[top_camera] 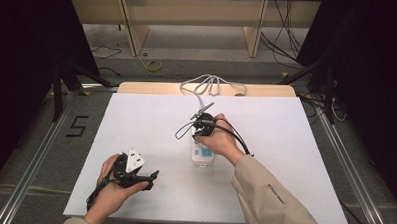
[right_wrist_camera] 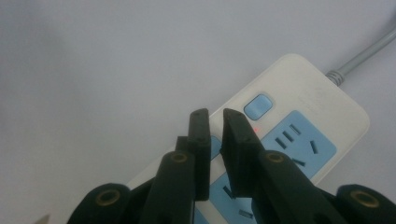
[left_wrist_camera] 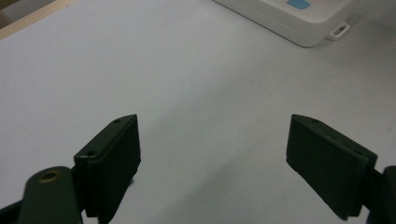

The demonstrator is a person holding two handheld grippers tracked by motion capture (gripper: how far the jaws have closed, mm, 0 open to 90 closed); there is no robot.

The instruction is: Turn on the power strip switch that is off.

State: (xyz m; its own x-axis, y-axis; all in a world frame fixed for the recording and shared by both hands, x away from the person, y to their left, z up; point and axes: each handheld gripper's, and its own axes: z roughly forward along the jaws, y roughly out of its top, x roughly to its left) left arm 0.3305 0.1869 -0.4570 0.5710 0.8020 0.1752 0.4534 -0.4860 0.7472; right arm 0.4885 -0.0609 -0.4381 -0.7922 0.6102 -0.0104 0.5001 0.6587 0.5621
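On the left of the high view, the left hand-held gripper (top_camera: 151,179) lies low over the near part of the white worktop (top_camera: 136,120), held in the person's left hand (top_camera: 111,191), well apart from the power strip (top_camera: 203,155). In the left gripper view its 2 black jaws stand spread wide with bare worktop (left_wrist_camera: 196,93) between them, and a corner of the power strip (left_wrist_camera: 299,23) sits farther off at the upper right. Toward the middle of the high view, the power strip lies flat on the worktop, its grey cable (top_camera: 207,87) running to the far edge in loops. The right hand (top_camera: 223,140) holds the right hand-held gripper (top_camera: 202,123) directly over the strip's far end. In the right gripper view, the right hand-held gripper (right_wrist_camera: 215,119) has its 2 jaws drawn nearly together, a narrow gap left between them, gripping nothing, their tips just above the power strip (right_wrist_camera: 308,121) beside a pale blue button (right_wrist_camera: 258,106) and a small red light (right_wrist_camera: 258,127).
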